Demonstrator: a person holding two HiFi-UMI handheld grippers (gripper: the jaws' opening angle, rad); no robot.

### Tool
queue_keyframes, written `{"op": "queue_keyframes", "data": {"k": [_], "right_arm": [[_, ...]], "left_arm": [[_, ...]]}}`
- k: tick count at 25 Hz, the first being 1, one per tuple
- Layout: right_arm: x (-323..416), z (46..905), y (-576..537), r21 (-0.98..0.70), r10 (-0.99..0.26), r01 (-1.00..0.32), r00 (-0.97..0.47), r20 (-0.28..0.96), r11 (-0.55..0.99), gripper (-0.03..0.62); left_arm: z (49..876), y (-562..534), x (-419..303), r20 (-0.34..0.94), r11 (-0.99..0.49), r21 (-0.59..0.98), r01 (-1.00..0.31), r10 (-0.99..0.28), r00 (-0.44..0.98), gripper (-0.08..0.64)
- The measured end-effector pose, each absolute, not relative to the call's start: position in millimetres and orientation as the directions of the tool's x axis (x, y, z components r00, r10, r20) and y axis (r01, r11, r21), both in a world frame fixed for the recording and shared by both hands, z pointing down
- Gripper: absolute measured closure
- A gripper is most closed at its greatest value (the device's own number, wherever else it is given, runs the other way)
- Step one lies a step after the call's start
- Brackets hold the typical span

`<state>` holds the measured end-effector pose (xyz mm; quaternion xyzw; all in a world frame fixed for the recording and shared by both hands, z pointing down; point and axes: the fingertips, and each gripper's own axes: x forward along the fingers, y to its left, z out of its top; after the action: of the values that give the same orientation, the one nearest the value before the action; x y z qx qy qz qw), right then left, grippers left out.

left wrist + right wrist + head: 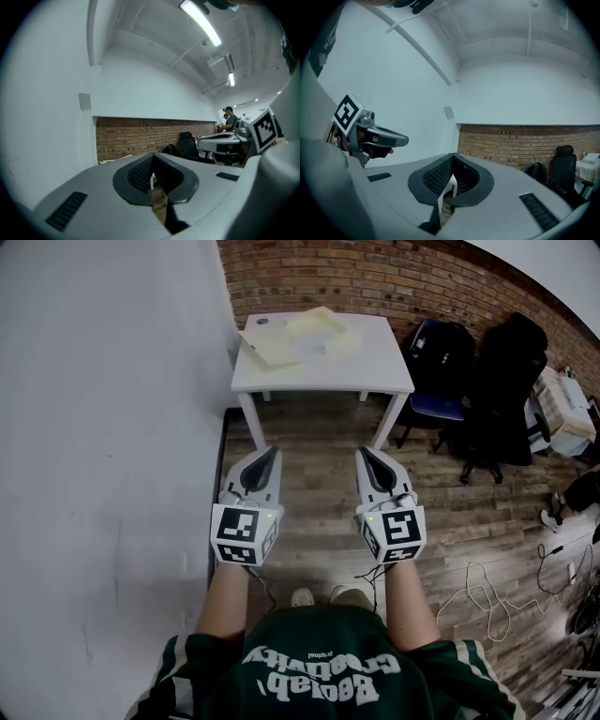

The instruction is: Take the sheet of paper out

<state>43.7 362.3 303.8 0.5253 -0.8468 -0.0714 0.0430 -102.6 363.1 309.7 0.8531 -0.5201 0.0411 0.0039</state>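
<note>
A small white table (375, 376) stands ahead against the brick wall. On it lie a pale yellow envelope or folder (267, 346) and light sheets of paper (319, 332), partly overlapping. My left gripper (273, 452) and right gripper (363, 454) are held side by side over the wooden floor, well short of the table, both pointing toward it. Both are shut with nothing between their jaws. In the left gripper view the closed fingertips (152, 161) meet in front of a table leg; the right gripper view shows its fingertips (452, 161) pressed together too.
A white wall (103, 427) runs along the left. Black office chairs (502, 381) and a bag (441, 352) stand right of the table. Cables (487, 601) trail over the floor at right. A person (229, 118) stands far off in the left gripper view.
</note>
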Motion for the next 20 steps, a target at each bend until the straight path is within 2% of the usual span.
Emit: {"op": "queue_keyframes", "data": {"k": [10,20], "right_arm": [[40.1,321.1,350.0,0.161,-0.89,-0.877,-0.455,0.029,0.453,0.598],[67.8,332.2,258.1,0.142,-0.866,-0.855,-0.499,0.036,0.498,0.598]], "left_arm": [[327.1,350.7,-105.0,0.107,-0.455,-0.02,-0.89,-0.886,0.451,0.558],[336.5,267.1,-78.0,0.138,-0.407,-0.033,-0.913,-0.906,0.399,0.558]]}}
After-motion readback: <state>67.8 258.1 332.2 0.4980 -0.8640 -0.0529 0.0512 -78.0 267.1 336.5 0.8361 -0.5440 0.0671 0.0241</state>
